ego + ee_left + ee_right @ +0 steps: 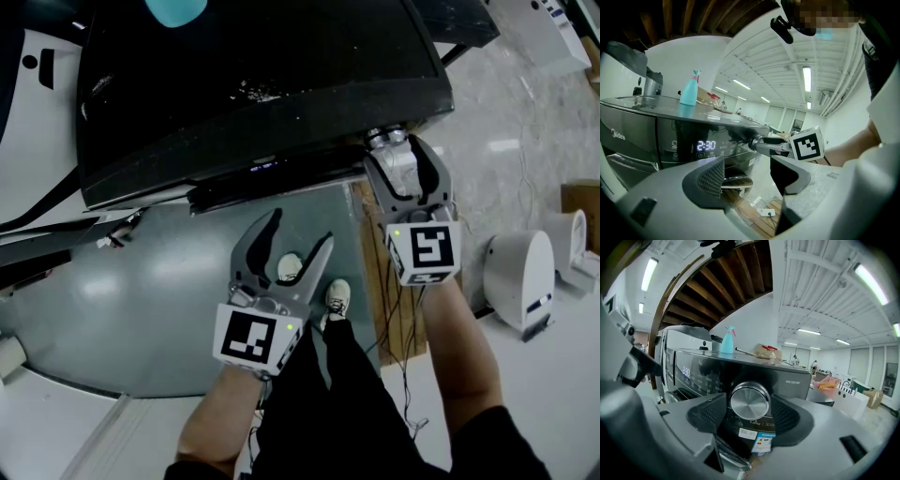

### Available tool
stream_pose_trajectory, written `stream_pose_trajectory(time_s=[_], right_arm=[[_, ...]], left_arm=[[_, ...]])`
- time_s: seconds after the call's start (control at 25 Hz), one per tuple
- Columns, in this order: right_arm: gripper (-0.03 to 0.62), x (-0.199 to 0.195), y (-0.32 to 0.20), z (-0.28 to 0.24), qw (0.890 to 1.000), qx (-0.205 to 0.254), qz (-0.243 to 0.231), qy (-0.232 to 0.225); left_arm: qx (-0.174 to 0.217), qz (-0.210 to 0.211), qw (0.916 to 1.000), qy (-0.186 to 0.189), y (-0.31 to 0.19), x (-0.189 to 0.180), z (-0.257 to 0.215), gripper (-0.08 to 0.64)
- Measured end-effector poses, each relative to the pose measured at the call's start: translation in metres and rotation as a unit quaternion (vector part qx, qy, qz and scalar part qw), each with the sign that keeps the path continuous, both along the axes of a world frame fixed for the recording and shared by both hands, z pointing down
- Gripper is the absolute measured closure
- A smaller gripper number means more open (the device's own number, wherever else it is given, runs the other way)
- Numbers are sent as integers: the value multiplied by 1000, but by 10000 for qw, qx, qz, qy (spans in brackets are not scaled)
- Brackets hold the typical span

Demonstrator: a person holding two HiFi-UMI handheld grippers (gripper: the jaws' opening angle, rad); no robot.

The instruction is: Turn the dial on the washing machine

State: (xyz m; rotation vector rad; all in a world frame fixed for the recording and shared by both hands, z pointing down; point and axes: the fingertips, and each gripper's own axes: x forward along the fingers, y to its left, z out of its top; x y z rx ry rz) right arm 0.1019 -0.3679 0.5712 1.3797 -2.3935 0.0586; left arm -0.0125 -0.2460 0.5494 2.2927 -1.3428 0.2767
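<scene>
The right gripper (749, 414) has its jaws spread wide on either side of the round metal dial (749, 401), close beside it without clearly pressing. The dial sits at the right end of the washing machine (253, 84) front panel. The left gripper (300, 230) hangs lower before the door, jaws apart and empty.

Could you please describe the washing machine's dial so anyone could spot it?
Find the dark washing machine with a turquoise spray bottle on top. At its front panel's right end sits the dial: the only round, protruding silver knob, beside a lit display.
</scene>
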Motion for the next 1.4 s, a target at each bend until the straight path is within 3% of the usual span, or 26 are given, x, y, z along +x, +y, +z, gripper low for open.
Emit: stream_pose_trajectory(time_s=[0.48, 0.72, 0.84, 0.96, 1.12, 1.28, 1.4], right_arm=[[290, -5, 4, 0, 9913, 554, -227, 1175], [287, -9, 4, 4, 9666, 1186, -628, 2183], [302, -11, 3, 5, 9572, 1345, -756, 2450], [322, -12, 2, 5, 9598, 1307, -701, 2381], [324, -10, 1, 4, 9722, 1099, -488, 2012], [324, -7, 0, 4, 9911, 529, -195, 1203], [322, -3, -1, 3, 9982, 145, -60, 571]], left_arm=[[-17, -5, 10000, 27, -1, 3, 1, 276], [-11, 15, 10000, 50, -1, 4, 2, 276], [-30, 18, 10000, 50, 0, 3, 3, 276], [-44, 18, 10000, 52, 1, 2, 4, 276], [-34, 27, 10000, 44, 1, 1, 4, 276], [-28, 27, 10000, 31, 1, 0, 2, 276], [-13, 23, 10000, 30, 2, 0, 0, 276]])
